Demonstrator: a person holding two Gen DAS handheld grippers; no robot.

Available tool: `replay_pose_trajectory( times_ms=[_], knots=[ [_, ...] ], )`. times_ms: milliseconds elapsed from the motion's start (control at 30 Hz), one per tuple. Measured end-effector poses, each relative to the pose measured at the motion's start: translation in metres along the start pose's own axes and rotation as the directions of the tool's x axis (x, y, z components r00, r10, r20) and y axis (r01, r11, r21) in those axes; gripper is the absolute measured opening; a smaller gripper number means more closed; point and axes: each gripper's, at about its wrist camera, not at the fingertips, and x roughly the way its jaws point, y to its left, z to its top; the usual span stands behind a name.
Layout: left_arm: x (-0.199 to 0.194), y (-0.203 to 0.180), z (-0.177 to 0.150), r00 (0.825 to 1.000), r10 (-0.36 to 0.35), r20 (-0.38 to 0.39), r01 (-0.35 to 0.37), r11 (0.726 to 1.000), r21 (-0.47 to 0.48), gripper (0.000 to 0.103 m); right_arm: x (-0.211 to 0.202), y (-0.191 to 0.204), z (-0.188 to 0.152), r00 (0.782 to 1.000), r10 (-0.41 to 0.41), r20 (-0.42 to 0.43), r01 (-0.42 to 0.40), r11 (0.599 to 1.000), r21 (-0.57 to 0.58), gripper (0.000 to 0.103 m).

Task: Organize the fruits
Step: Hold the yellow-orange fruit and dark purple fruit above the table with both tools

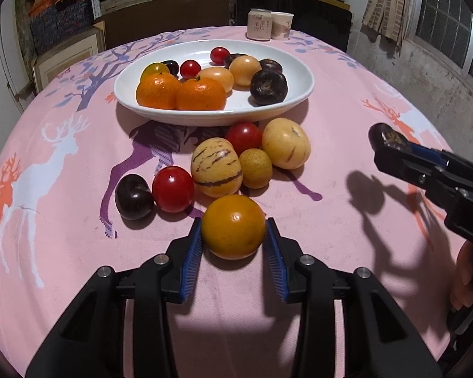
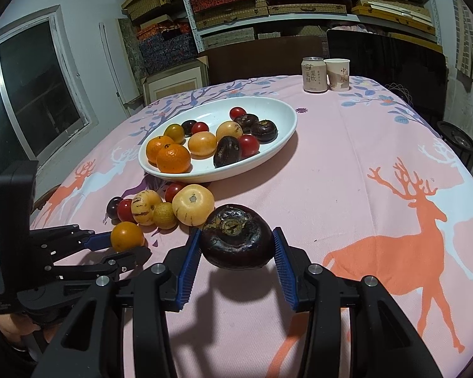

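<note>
At lower centre of each wrist view, both grippers are loaded: the left gripper (image 1: 233, 239) clamps a round orange-yellow tomato (image 1: 233, 226), the right gripper (image 2: 238, 252) a dark purple water chestnut (image 2: 237, 240). Straight ahead, toward upper centre, lies the white oval plate (image 1: 293, 94); the left is nearer.

The drink can (image 2: 314, 74) at the far edge of the tabletop carries vertical Chinese characters, legible in the right wrist view as 梨饮 and 莱阳, with smaller print beneath too small to read. The paper cup (image 2: 338, 75) touching it on its right bears the characters 中凤. In the left wrist view, the right tool (image 1: 390, 146) shows the embossed letters "DA" at the frame edge, the remainder cut off.
</note>
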Motion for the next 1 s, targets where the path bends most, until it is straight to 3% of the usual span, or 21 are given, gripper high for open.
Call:
replay_pose_trajectory(
  times_ms=[500,767,1000],
  knots=[
    [-0.018,0.001,-0.003,0.996,-0.029,0.086,0.030,0.999,-0.020,0.036,-0.006,0.004,0.001,0.999,0.014,0.033,-0.014,1.000,-0.010,0.046],
    [-0.024,0.002,-0.005,0.995,-0.022,0.099,0.025,0.999,-0.028,0.036,-0.011,0.005,0.001,0.998,0.010,0.056,-0.009,1.000,-0.015,0.046],
    [-0.030,0.003,-0.007,0.994,-0.031,0.103,0.035,0.999,-0.031,0.036,-0.013,0.006,-0.003,0.999,0.023,0.026,-0.023,1.000,-0.008,0.046]
  ],
)
